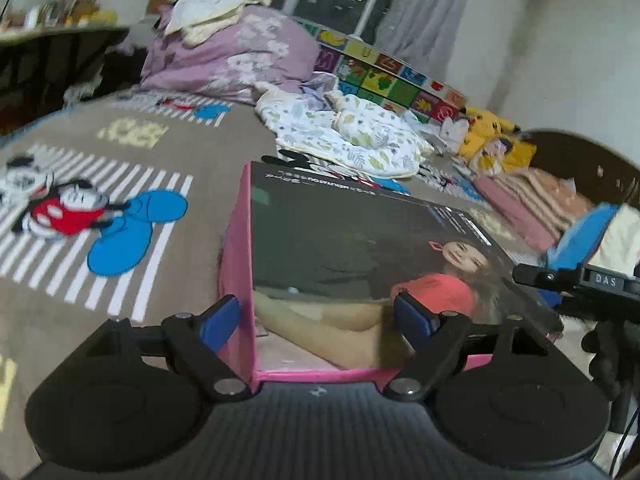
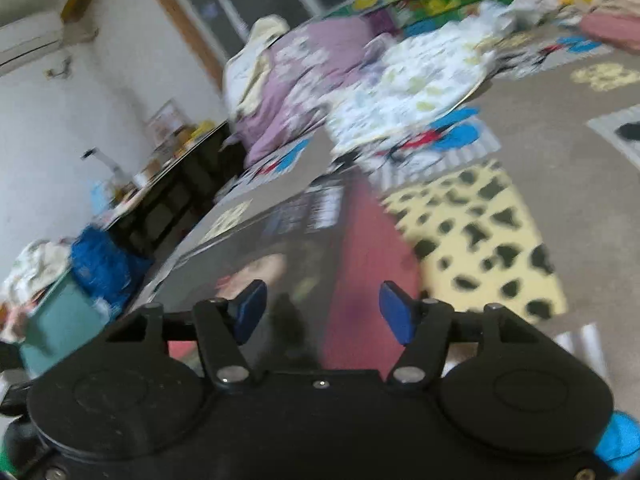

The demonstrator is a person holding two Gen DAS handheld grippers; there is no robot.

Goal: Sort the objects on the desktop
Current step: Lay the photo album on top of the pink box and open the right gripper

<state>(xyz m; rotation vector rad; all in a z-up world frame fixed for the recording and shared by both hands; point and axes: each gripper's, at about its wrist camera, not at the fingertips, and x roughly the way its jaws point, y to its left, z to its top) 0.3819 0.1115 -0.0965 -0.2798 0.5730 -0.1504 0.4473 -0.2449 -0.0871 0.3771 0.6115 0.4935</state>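
Note:
A pink box (image 1: pixel 360 240) with a glossy dark lid bearing a printed photo lies on the cartoon-print blanket (image 1: pixel 120 208). My left gripper (image 1: pixel 317 320) is open at the box's near corner: one blue finger sits beside the pink side wall, the other over the lid. In the right wrist view, which is motion-blurred, the same box (image 2: pixel 304 248) lies under my right gripper (image 2: pixel 322 312), whose blue fingers stand wide apart above the lid with nothing clamped. The right gripper's blue fingers (image 1: pixel 580 236) also show at the box's far right edge in the left wrist view.
A purple quilt pile (image 1: pixel 232 52), a leaf-print blanket (image 1: pixel 348 136), a yellow plush toy (image 1: pixel 492 136) and a colourful foam panel (image 1: pixel 384 76) crowd the back of the bed. A dark desk with small items (image 2: pixel 168 176) and a teal bin (image 2: pixel 60 312) stand at the left.

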